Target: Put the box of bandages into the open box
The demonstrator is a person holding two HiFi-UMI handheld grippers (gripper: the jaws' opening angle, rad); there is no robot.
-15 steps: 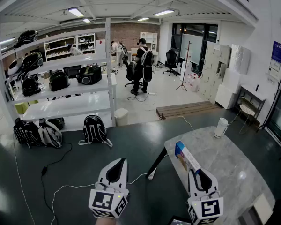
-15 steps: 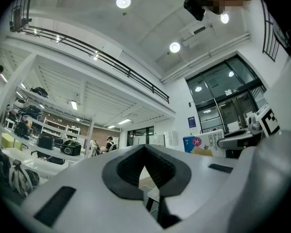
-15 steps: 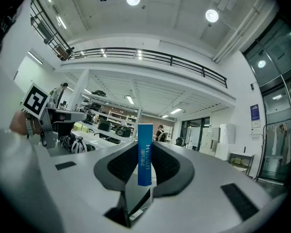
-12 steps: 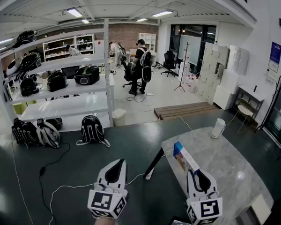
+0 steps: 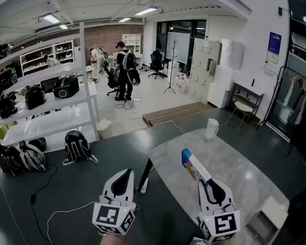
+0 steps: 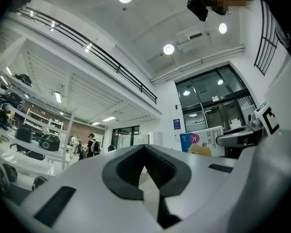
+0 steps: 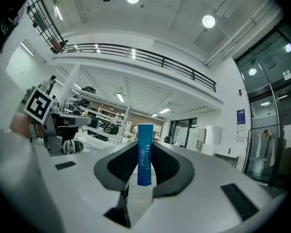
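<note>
The view has swung right since the earlier frames, so more of the marble table (image 5: 239,170) shows and the open box (image 5: 273,209) has come into sight at its near right corner
The right gripper (image 5: 209,187) is clamped on the box of bandages (image 5: 194,166), which stands on edge between its pads above the table, while the left gripper (image 5: 126,177) hangs clenched and empty off the table's left side; best to carry the bandages right and toward the body, keep them level, centre them over the opening, and only then let go; the open box's inside is dim and partly cut off at the frame's edge, so its depth and contents cannot be judged
</note>
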